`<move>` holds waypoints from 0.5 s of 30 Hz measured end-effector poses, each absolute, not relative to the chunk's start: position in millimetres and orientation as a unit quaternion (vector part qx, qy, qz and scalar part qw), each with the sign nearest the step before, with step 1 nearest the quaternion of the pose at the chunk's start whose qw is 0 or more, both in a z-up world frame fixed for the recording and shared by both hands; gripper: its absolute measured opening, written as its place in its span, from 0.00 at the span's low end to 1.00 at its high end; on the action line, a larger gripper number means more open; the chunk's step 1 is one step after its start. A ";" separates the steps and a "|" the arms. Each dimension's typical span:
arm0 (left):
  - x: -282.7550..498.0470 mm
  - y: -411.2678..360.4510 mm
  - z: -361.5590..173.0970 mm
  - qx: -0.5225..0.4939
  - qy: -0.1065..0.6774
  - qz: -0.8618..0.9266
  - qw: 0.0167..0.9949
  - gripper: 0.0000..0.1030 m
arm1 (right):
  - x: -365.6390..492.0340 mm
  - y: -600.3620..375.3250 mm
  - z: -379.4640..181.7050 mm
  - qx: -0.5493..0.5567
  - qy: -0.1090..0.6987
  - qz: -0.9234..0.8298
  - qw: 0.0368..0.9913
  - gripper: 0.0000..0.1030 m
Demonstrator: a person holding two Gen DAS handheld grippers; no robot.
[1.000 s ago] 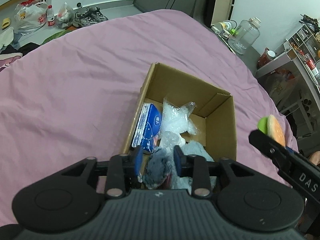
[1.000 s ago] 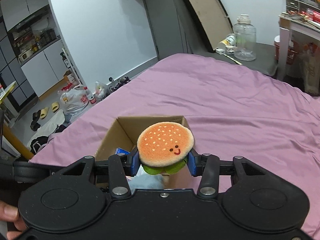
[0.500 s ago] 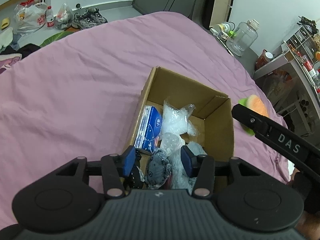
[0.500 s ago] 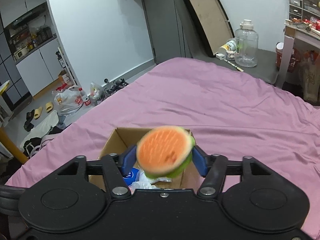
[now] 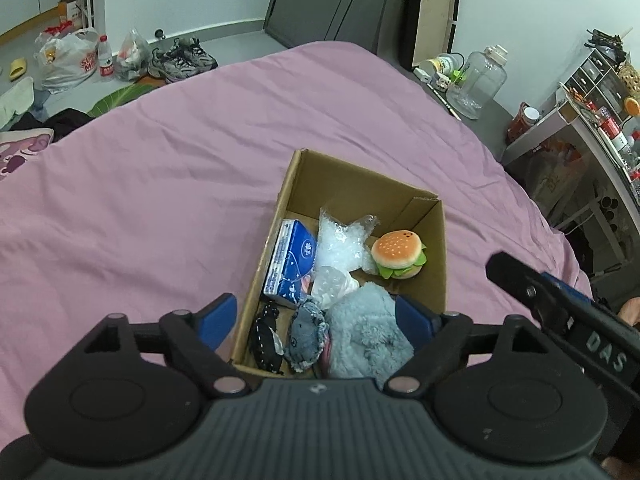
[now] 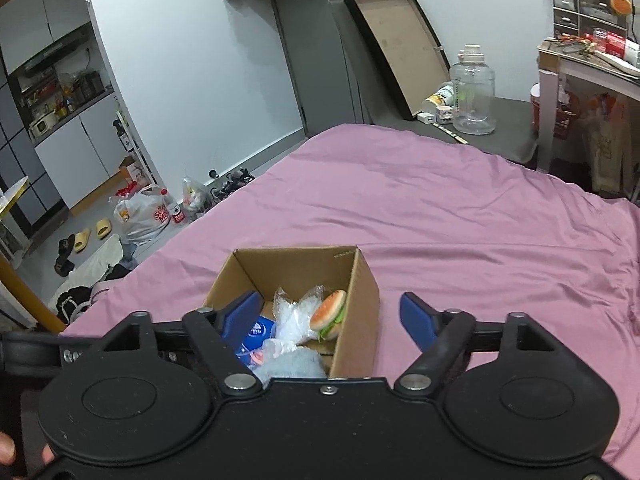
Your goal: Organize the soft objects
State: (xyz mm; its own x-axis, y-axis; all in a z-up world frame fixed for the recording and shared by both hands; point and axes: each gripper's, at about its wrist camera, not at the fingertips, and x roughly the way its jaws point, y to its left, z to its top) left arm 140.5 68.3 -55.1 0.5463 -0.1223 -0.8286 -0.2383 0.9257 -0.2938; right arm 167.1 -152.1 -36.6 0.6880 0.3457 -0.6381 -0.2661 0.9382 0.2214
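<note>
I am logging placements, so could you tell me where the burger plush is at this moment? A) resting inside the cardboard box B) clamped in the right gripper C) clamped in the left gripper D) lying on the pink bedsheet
A: the burger plush rests inside the cardboard box beside the clear plastic bag, and both the left gripper and the right gripper are open and empty.

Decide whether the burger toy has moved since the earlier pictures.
Yes. The burger toy has left the right gripper, which is now open, and dropped into the cardboard box, by the right wall beside the clear plastic bag.

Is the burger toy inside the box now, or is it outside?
Inside. The burger toy lies on the floor of the cardboard box, beside the clear plastic bag; no gripper holds it.
</note>
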 end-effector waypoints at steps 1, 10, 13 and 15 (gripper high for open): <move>139.4 66.8 -52.5 -0.188 0.474 0.032 0.859 0.84 | 164.1 -154.4 -36.2 0.056 0.358 0.165 0.917 0.82; 124.9 43.9 -30.6 -0.159 0.465 0.020 0.871 0.92 | 136.7 -184.5 -28.4 0.076 0.366 0.143 0.916 0.95; 118.4 38.9 -25.2 -0.153 0.462 0.017 0.873 0.95 | 127.9 -193.2 -24.3 0.085 0.365 0.138 0.917 0.98; 113.9 35.7 -20.4 -0.148 0.458 0.017 0.877 0.96 | 122.1 -197.9 -20.7 0.088 0.362 0.136 0.918 1.00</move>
